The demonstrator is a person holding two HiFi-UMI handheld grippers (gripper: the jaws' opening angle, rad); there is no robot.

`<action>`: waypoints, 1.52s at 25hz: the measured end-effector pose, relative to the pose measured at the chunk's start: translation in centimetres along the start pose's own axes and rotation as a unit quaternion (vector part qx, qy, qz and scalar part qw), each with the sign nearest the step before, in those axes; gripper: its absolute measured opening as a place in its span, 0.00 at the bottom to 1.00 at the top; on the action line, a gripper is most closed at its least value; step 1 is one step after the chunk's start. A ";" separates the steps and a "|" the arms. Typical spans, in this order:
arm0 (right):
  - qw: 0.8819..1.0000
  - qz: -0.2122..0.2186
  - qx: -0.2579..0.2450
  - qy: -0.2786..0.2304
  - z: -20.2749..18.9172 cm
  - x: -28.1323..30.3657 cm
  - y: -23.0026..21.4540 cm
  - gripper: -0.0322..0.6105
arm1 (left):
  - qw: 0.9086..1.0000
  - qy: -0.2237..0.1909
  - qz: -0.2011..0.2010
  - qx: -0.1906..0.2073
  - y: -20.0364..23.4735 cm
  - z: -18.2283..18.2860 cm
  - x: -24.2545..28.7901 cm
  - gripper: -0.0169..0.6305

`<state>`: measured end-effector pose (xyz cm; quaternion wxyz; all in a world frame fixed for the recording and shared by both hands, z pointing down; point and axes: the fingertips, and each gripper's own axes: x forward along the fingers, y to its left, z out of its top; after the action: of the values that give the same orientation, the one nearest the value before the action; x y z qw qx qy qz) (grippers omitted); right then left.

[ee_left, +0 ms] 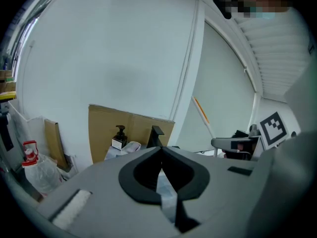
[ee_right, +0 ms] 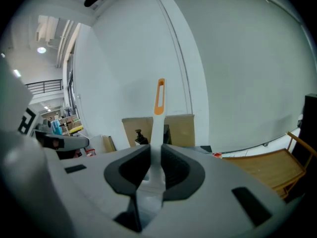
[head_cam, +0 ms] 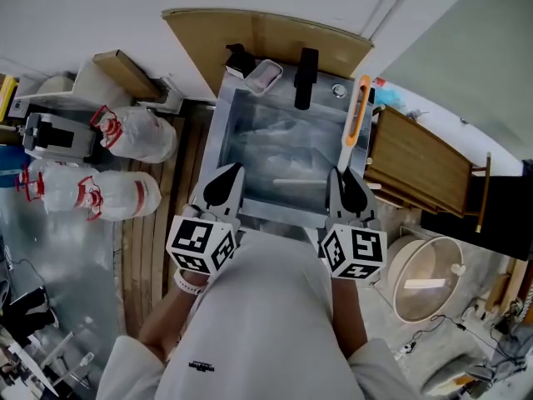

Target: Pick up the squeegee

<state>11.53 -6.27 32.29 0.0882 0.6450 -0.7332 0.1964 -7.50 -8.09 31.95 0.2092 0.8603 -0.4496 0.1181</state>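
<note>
**A:** Where's the squeegee?

**B:** My right gripper is pinching its white handle, and the orange end points out over the sink's right edge. My left gripper is pressed together on nothing.

**A:** Any advice?

**B:** I'd grip firmly (the thin handle could swivel) and lift straight, clear of the tap.

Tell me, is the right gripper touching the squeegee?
Touching. The right gripper view shows the right gripper with both jaws pressed against the white handle of the squeegee, one on each side, no gap.
</note>
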 end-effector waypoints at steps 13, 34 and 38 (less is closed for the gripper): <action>0.996 0.049 -0.046 -0.057 1.6 -1.7 1.4 0.15 | 1.000 -0.018 0.012 0.009 -0.2 1.1 -1.5 0.03; 0.994 0.059 -0.056 -0.070 1.7 -2.2 2.1 0.15 | 1.000 -0.015 0.012 0.006 -0.5 0.7 -1.7 0.03; 0.994 0.059 -0.056 -0.073 1.8 -2.3 2.0 0.15 | 1.000 -0.014 0.011 0.004 -0.7 0.6 -1.8 0.03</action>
<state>10.10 -4.68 29.41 0.0588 0.6069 -0.7846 0.1122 -7.95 -6.71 30.54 0.1976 0.8577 -0.4618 0.1101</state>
